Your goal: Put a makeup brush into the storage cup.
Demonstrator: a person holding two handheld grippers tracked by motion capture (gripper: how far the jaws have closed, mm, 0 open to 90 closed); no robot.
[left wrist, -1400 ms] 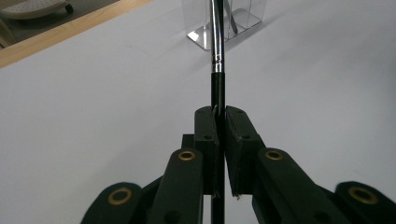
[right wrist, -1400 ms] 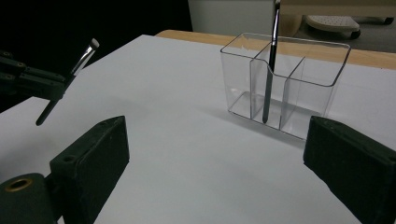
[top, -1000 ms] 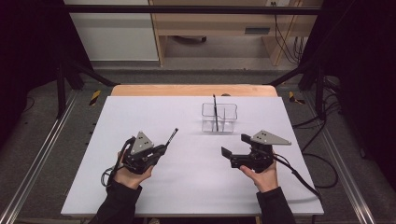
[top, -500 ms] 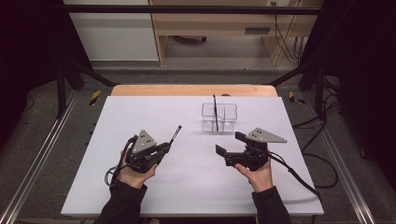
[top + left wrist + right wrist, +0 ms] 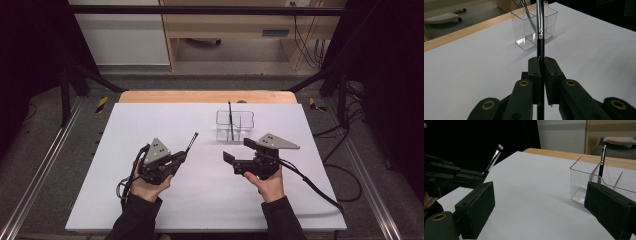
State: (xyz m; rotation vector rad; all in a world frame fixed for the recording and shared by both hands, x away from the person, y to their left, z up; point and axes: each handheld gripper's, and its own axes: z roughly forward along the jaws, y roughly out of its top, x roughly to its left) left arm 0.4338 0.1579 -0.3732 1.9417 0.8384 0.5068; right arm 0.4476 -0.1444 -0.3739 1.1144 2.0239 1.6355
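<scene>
Standing in the clear organizer (image 5: pixel 235 125): one brush (image 5: pixel 230 120).

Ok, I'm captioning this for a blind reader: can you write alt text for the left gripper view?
The left gripper has its two black jaws shut on the handle of a slim makeup brush, which points away over a white table. Just beyond stands a clear plastic organizer with another brush in it.

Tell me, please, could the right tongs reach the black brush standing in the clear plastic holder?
Probably yes: the right tongs are open and empty, and bare white tabletop separates them from the clear plastic holder with its black brush.
</scene>
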